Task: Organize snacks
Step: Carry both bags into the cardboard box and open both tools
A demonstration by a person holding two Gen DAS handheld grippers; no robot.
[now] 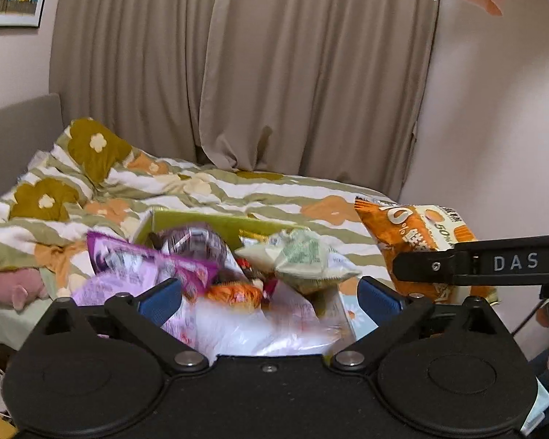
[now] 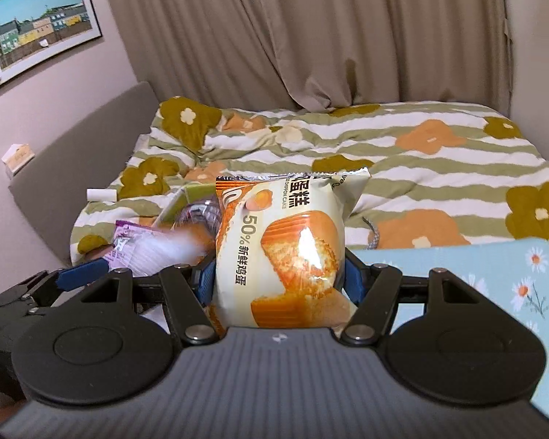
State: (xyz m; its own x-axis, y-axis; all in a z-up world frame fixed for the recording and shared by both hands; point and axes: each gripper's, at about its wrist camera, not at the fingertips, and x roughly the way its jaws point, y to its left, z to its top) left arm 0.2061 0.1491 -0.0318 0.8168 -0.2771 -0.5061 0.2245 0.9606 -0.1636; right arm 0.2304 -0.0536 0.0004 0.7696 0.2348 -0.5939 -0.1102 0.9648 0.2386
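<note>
My left gripper [image 1: 271, 300] stands wide open above a heap of snacks: a purple packet [image 1: 142, 259], a pale green packet [image 1: 303, 259] and an orange snack [image 1: 234, 292] on white plastic wrap. Its blue pads press on nothing. Behind the heap sits a yellow-green box [image 1: 201, 223]. My right gripper [image 2: 278, 280] is shut on an orange-and-cream cake packet [image 2: 285, 252], which stands upright between its pads. In the left wrist view that cake packet [image 1: 413, 234] hangs at the right, beside the right gripper's black finger [image 1: 475, 263]. One blue finger [image 2: 80, 274] of the left gripper shows at the lower left of the right wrist view.
A bed with a flowered, striped duvet [image 2: 421, 168] fills the background, with a grey headboard [image 2: 91, 139] on the left and beige curtains [image 1: 274, 73] behind. A light blue daisy cloth [image 2: 475, 274] lies at the near right. A pink plush [image 1: 14, 287] rests at the left.
</note>
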